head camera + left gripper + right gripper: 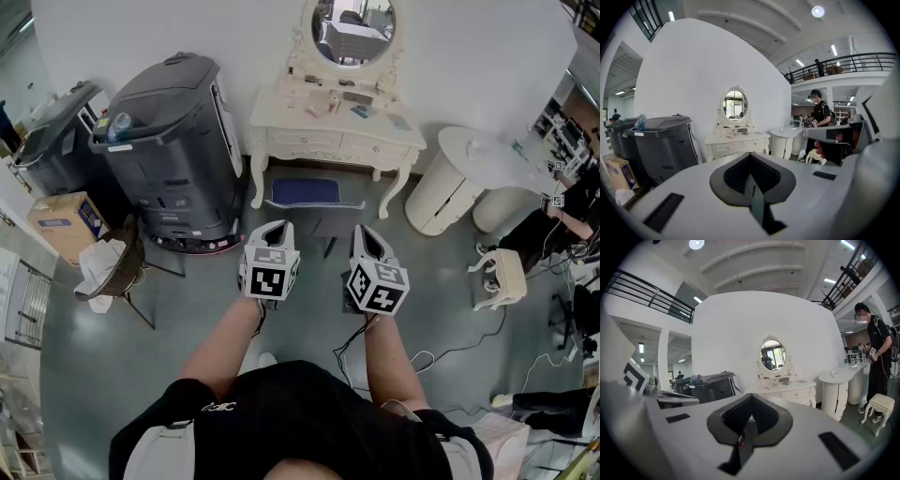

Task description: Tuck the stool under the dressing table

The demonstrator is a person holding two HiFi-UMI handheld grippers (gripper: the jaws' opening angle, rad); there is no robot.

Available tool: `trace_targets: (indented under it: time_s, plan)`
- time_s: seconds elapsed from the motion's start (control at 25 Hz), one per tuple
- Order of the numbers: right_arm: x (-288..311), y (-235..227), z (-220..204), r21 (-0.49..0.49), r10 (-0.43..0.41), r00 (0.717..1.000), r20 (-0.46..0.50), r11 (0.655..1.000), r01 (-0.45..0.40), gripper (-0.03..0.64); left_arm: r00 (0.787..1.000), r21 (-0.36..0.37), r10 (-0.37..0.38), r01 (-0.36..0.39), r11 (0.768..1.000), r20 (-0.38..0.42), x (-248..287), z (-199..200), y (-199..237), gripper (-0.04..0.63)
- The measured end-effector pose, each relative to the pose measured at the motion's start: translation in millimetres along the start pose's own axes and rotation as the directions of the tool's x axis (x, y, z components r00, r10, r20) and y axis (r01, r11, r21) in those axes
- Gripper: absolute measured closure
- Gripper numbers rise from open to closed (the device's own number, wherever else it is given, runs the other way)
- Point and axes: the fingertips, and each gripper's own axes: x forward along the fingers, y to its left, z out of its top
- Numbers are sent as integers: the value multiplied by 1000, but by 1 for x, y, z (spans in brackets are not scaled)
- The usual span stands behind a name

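The cream dressing table [333, 141] with its oval mirror [352, 28] stands against the white wall. A stool with a blue cushion [305, 192] sits on the floor between the table's front legs; how far under it reaches I cannot tell. My left gripper [275, 228] and right gripper [367, 232] hang side by side in front of the stool, short of it, both shut and holding nothing. In the left gripper view the table [736, 140] is straight ahead beyond my shut left gripper [750, 178]. The right gripper view shows the table [785, 392] past my shut right gripper [750, 420]. The gripper bodies hide the blue stool there.
Large grey wheeled bins [169, 141] stand left of the table, with a cardboard box [66, 225] and a small chair [117, 267] nearby. A round white cabinet [445, 192] and a small cream stool [502, 277] are to the right. A person [874, 348] stands there. Cables [450, 352] lie on the floor.
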Motion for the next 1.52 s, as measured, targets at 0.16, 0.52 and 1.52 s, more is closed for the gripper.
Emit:
trace_targets:
  time_s: [0.16,0.52,1.52]
  plan:
    - [8,10,-3,-27,4,1000,-17,1000,-5,611,1000,-10,-1,1,1000,-6,0,-5,9,588]
    - [35,43,-5,-40,0,1000,-23,999,-1,611,1000,-27,-5,6,1000,25,1,2,48,588]
    - [131,-14,-57,11,-6,986,-164,1000,8,611,993,6,-54,55,998,-102,119,-18,71,588]
